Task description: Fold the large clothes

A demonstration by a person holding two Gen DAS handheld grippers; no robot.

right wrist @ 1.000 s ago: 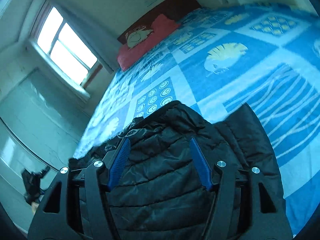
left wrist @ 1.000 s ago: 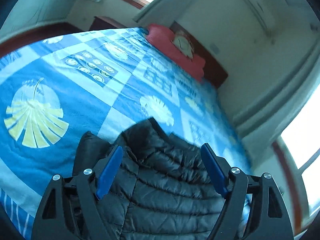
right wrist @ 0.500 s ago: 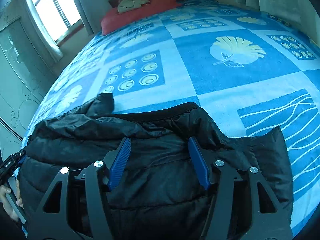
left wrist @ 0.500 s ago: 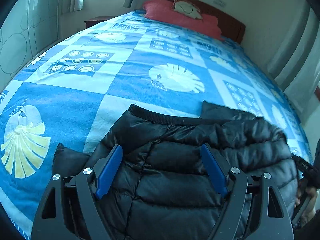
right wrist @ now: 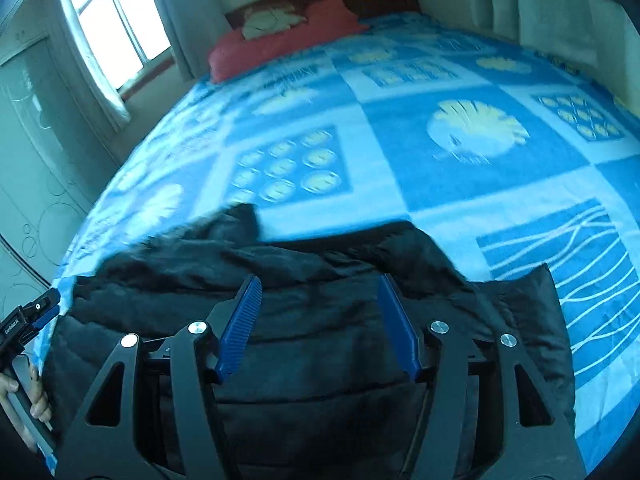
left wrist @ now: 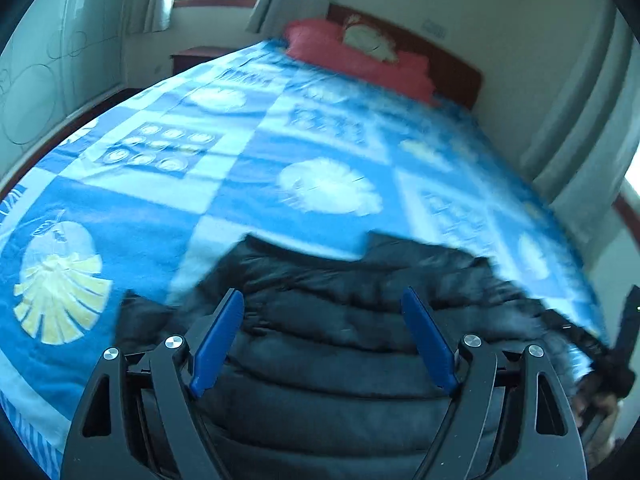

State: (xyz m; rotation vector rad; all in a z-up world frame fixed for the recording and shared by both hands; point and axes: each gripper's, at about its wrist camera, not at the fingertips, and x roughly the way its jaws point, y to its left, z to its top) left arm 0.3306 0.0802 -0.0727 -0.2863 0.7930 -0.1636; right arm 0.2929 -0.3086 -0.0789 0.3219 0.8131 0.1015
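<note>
A black quilted puffer jacket (left wrist: 340,320) lies on the near end of the bed; it also shows in the right wrist view (right wrist: 320,280). My left gripper (left wrist: 323,300) is open, its blue fingers spread above the jacket and holding nothing. My right gripper (right wrist: 318,286) is open and empty too, above the jacket. The left gripper also appears at the left edge of the right wrist view (right wrist: 28,320), held in a hand. Both views are motion-blurred.
The bed has a blue patterned blanket (left wrist: 248,184), which also shows in the right wrist view (right wrist: 440,152). Red pillows (left wrist: 360,56) lie against the wooden headboard. A window (right wrist: 116,20), curtains and a wardrobe (right wrist: 36,152) stand to the left.
Both views swung from tilted to level over the last second and have drawn back slightly. The jacket now lies spread wider across the bed's near end. Both grippers stayed open.
</note>
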